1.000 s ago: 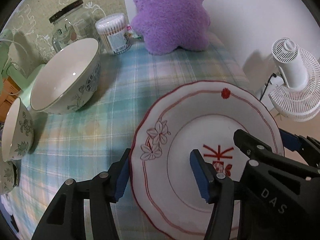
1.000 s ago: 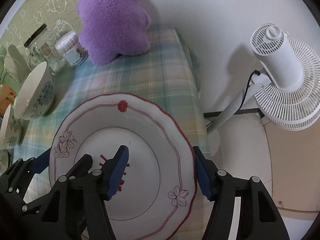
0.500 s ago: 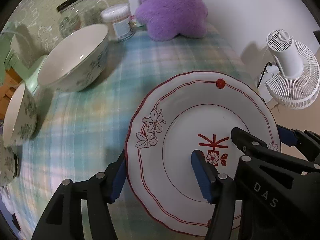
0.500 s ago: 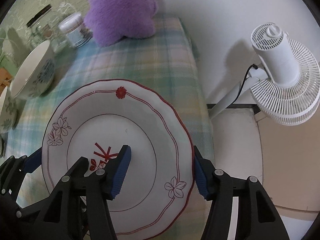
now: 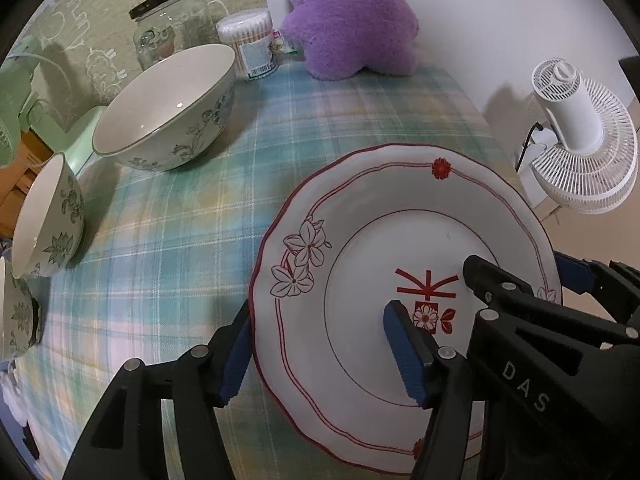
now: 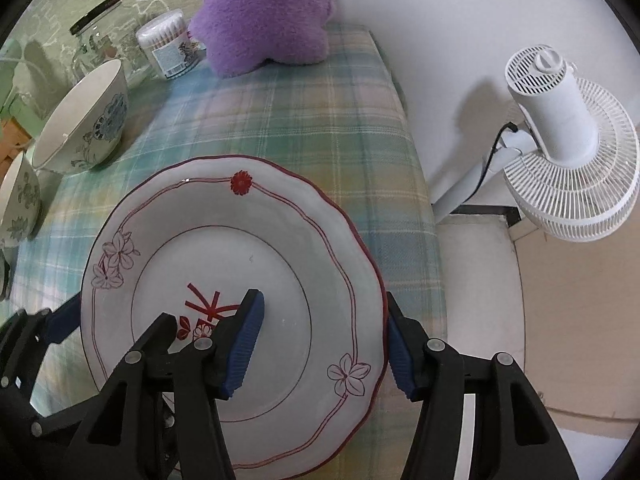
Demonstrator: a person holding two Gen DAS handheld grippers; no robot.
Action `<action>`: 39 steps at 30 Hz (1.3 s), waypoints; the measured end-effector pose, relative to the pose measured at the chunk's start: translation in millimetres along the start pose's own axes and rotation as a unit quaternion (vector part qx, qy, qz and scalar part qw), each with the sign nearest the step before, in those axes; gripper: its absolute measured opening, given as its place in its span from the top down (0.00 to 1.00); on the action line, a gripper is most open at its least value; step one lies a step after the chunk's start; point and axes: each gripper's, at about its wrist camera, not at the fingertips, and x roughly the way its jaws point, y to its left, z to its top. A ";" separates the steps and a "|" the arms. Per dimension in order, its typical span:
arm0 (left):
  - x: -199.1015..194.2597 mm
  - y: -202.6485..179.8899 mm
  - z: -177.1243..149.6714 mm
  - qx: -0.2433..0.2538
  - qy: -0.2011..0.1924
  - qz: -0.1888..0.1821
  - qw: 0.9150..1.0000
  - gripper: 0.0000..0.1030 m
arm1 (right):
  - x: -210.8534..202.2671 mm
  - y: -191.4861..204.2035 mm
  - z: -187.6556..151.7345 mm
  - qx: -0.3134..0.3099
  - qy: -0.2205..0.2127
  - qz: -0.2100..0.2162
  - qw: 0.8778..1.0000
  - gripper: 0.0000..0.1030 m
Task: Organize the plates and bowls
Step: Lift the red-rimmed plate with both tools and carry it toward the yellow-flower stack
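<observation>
The plate (image 5: 404, 280) sat near the right edge of the desk (image 5: 180, 240), white with a scalloped red rim, a double red line, outlined flowers and a red mark above a small flower in its well. Both grippers straddled its rim from opposite sides. The left gripper (image 5: 320, 354) had one blue pad outside the left rim and one over the well; its jaws stood about half open, and whether the pads pressed the plate I could not tell. The right gripper (image 6: 322, 344) bracketed the right rim the same way, jaws likewise half open, contact unclear.

The left wrist view alone showed a third bowl (image 5: 16, 312) at the far left edge, beside the small floral bowl (image 5: 50, 216) and the large floral bowl (image 5: 168, 108). The right wrist view alone showed the desk's right edge dropping to the floor (image 6: 560, 320) and the fan's (image 6: 568, 140) stand and cable. Both views showed the glass jar (image 5: 168, 20), the cotton-swab tub (image 5: 252, 44) and the purple plush (image 5: 348, 16) at the back of the plaid cloth.
</observation>
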 end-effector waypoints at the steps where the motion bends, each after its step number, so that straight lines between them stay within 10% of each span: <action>1: -1.9 0.6 -1.2 0.001 0.000 -0.002 1.000 0.38 | -1.2 0.0 -0.3 0.001 0.000 -0.001 1.000 0.41; 39: -145.6 53.3 -93.1 0.049 -0.060 -0.056 0.995 0.38 | -160.5 62.5 -108.1 0.070 -0.059 -0.039 0.995 0.41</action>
